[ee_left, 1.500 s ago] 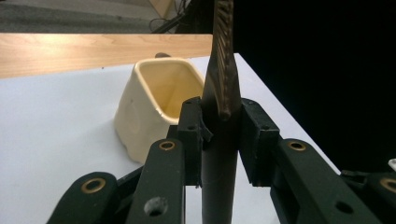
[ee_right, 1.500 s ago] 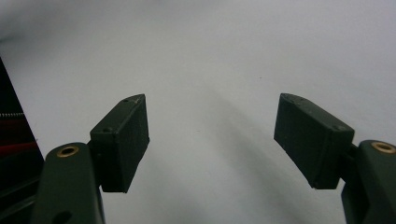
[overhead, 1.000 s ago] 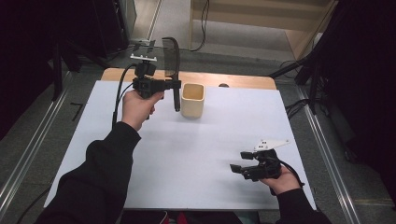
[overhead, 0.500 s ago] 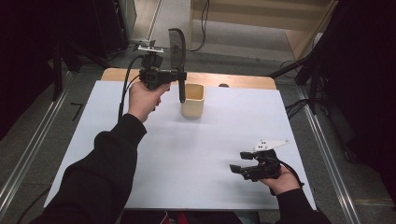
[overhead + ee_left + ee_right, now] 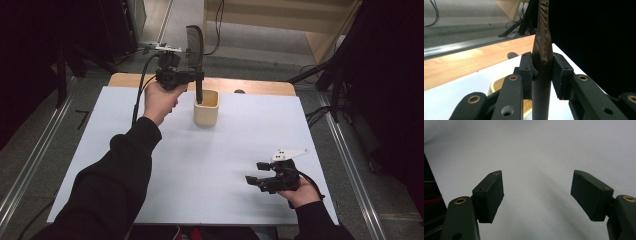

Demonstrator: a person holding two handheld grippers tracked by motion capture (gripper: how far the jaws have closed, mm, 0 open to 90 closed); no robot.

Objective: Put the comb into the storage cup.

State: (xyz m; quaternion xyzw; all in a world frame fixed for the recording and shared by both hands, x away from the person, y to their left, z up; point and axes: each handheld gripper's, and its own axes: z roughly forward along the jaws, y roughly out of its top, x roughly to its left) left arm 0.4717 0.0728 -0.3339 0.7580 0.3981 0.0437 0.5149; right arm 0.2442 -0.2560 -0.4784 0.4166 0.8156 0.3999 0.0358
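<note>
Left tool (image 5: 192, 76) clamped on the comb (image 5: 543, 47), held upright, handle end dipping into the cream cup (image 5: 206, 107) right below, likely to stand it there. Right tool (image 5: 262, 179) spread open, idle on tabletop (image 5: 225, 150).

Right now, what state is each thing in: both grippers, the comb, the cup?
Left gripper: shut on the comb, raised over the cup.
Comb: held upright, toothed end up, handle end down at the cup's mouth.
Cup: upright on the white table, open top; contents cannot be told.
Right gripper: open, jaws wide apart, holding nothing, low over the table at its near right.
</note>
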